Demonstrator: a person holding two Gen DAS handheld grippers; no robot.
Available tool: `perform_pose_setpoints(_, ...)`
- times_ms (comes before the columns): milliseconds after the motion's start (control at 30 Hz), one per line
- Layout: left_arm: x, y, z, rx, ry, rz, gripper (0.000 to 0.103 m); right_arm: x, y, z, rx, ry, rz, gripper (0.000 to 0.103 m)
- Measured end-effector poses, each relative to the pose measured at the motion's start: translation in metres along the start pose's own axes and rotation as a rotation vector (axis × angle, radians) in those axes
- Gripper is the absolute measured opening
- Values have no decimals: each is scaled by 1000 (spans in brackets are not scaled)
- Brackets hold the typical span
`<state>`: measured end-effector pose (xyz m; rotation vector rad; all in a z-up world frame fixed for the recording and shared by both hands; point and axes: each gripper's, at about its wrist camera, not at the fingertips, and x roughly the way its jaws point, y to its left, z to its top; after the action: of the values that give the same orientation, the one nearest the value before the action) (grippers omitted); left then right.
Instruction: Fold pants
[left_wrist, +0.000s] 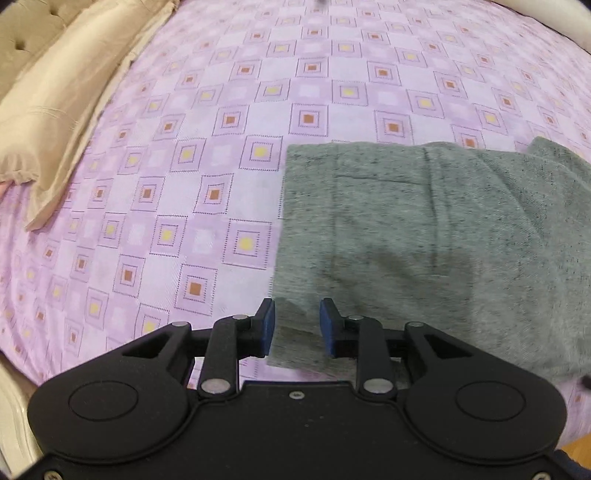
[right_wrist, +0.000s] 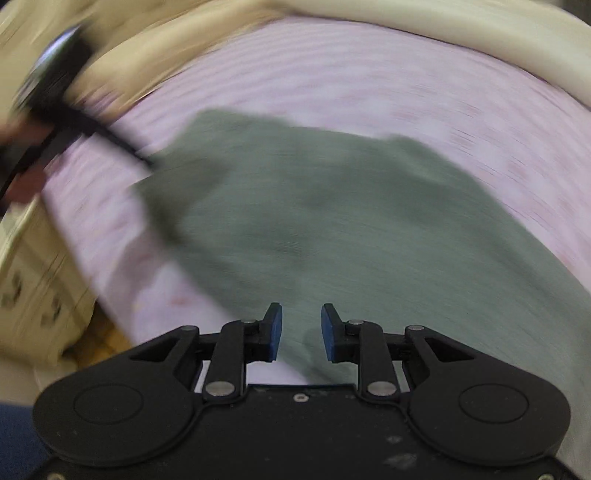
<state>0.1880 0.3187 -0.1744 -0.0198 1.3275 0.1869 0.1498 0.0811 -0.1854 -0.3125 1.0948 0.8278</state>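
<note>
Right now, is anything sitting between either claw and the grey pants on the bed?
Nothing visible. The left claw and the right claw both hang open directly over the grey pants, with only bare cloth and the purple bedsheet around.

left tool (left_wrist: 297, 325): matte black plastic body, two round domed covers at its sides, angled linkage arms on silver pivot pins
left tool fingers (left_wrist: 269, 328): black, faced with flat blue pads
left tool screws: one small silver screw at the body's centre, more at the lower corners
right tool (right_wrist: 301, 330): same black build, pale dusty smudges on its body
right tool fingers (right_wrist: 276, 330): blue pads
clothing (right_wrist: 14, 435): dark blue fabric, blurred
</note>
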Motion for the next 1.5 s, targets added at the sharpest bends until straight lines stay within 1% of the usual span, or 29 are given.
perform_pose_setpoints(67, 1, 7, 1, 1, 7, -47, 37, 12, 29, 11, -92, 5, 30, 29)
perform_pose_setpoints(100, 3, 9, 1, 2, 13, -66, 37, 22, 34, 13, -124, 9, 35, 31)
perform_pose_setpoints(167, 7, 15, 6, 14, 26, -86, 38, 34, 48, 14, -189, 17, 19, 32)
perform_pose_setpoints(267, 11, 21, 8, 13, 28, -116, 38, 49, 62, 20, -246, 35, -41, 32)
perform_pose_setpoints(333, 12, 27, 7, -5, 27, -137, 38, 51, 67, 18, -271, 47, -91, 32)
perform_pose_setpoints(433, 15, 33, 4, -25, 33, -174, 39, 56, 66, 18, -317, 13, -214, 32)
perform_pose_setpoints(467, 16, 35, 4, -26, 32, -182, 39, 56, 64, 19, -313, 12, -220, 27)
perform_pose_setpoints(500, 19, 38, 7, -26, 32, -191, 39, 58, 60, 22, -291, 23, -188, 2)
perform_pose_setpoints(533, 19, 39, 8, -28, 31, -200, 39, 57, 55, 25, -252, 34, -158, 3)
perform_pose_setpoints(600, 25, 46, 12, -43, 36, -229, 44, 52, 46, 28, -196, 4, -158, 3)
perform_pose_setpoints(633, 28, 47, 13, -54, 43, -249, 54, 48, 44, 28, -181, -3, -149, 3)
perform_pose_setpoints(667, 29, 43, 14, -61, 56, -276, 62, 44, 43, 27, -170, -7, -140, 3)
perform_pose_setpoints(700, 33, 38, 15, -48, 75, -295, 64, 42, 43, 26, -162, -12, -139, 3)
perform_pose_setpoints(733, 34, 31, 15, -24, 87, -287, 64, 40, 43, 25, -158, -15, -139, 3)
perform_pose_setpoints(767, 37, 24, 16, 9, 90, -262, 57, 39, 44, 24, -162, -13, -138, 3)
perform_pose_setpoints(800, 36, 17, 15, 39, 72, -254, 48, 38, 46, 25, -170, -13, -127, 4)
perform_pose_setpoints(833, 35, 13, 15, 48, 67, -270, 30, 36, 49, 25, -177, -18, -112, 6)
perform_pose_setpoints(867, 31, 8, 15, 50, 59, -251, 26, 33, 51, 25, -181, -29, -111, 11)
perform_pose_setpoints(900, 25, 3, 14, 61, 47, -230, 25, 31, 55, 24, -188, -37, -121, 26)
perform_pose_setpoints(933, 20, 1, 13, 68, 38, -222, 23, 30, 59, 24, -203, -45, -129, 33)
perform_pose_setpoints(967, 14, 1, 12, 65, 33, -217, 22, 28, 64, 24, -226, -59, -124, 36)
perform_pose_setpoints(1033, 5, 7, 9, 36, 40, -227, 22, 28, 74, 23, -279, -69, -115, 37)
perform_pose_setpoints(1100, 4, 19, 7, 5, 61, -247, 22, 37, 84, 21, -331, -46, -129, 39)
perform_pose_setpoints(1200, 8, 30, 10, -11, 72, -272, 22, 54, 97, 16, -412, -14, -182, 39)
perform_pose_setpoints(1267, 11, 29, 14, -7, 83, -276, 22, 68, 105, 12, -490, -1, -265, 39)
perform_pose_setpoints(1300, 10, 28, 16, -3, 89, -276, 22, 74, 107, 10, -527, -2, -299, 37)
perform_pose_setpoints(1333, 6, 28, 14, 3, 95, -276, 22, 76, 107, 9, -546, 9, -296, 32)
perform_pose_setpoints(1367, 3, 27, 15, 9, 102, -278, 22, 75, 103, 13, -522, 38, -239, 16)
perform_pose_setpoints(1500, -7, 31, 8, 18, 122, -292, 23, 39, 77, 29, -321, 28, -86, 16)
